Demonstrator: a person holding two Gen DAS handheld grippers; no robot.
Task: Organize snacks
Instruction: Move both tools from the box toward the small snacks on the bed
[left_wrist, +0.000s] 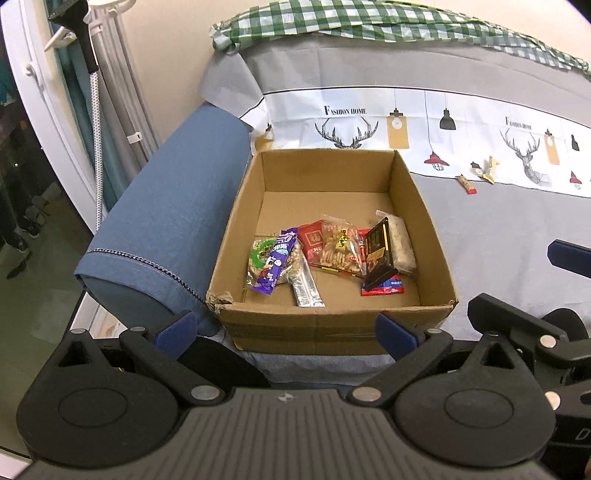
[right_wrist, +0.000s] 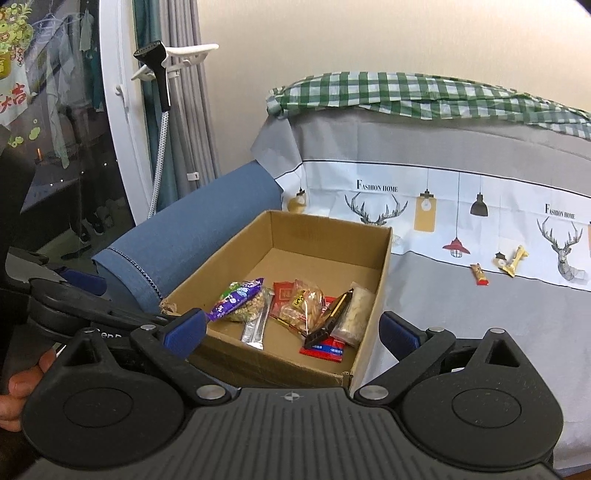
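- Most snacks (left_wrist: 325, 254) already lie inside the cardboard box (left_wrist: 236, 218) on the sofa.
- Three small wrapped snacks (right_wrist: 498, 264) remain on the cover, well right of the box.
- The left gripper (left_wrist: 286, 326) and right gripper (right_wrist: 291, 328) both gape wide, holding nothing, near the box's front edge.

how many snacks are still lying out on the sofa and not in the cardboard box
3. A red-tipped snack bar lies nearest the cardboard box; further right, a round-faced packet touches a tan stick packet. None looks hidden.

Snacks (left_wrist: 328, 254) in box (left_wrist: 243, 206) on sofa (left_wrist: 517, 229)
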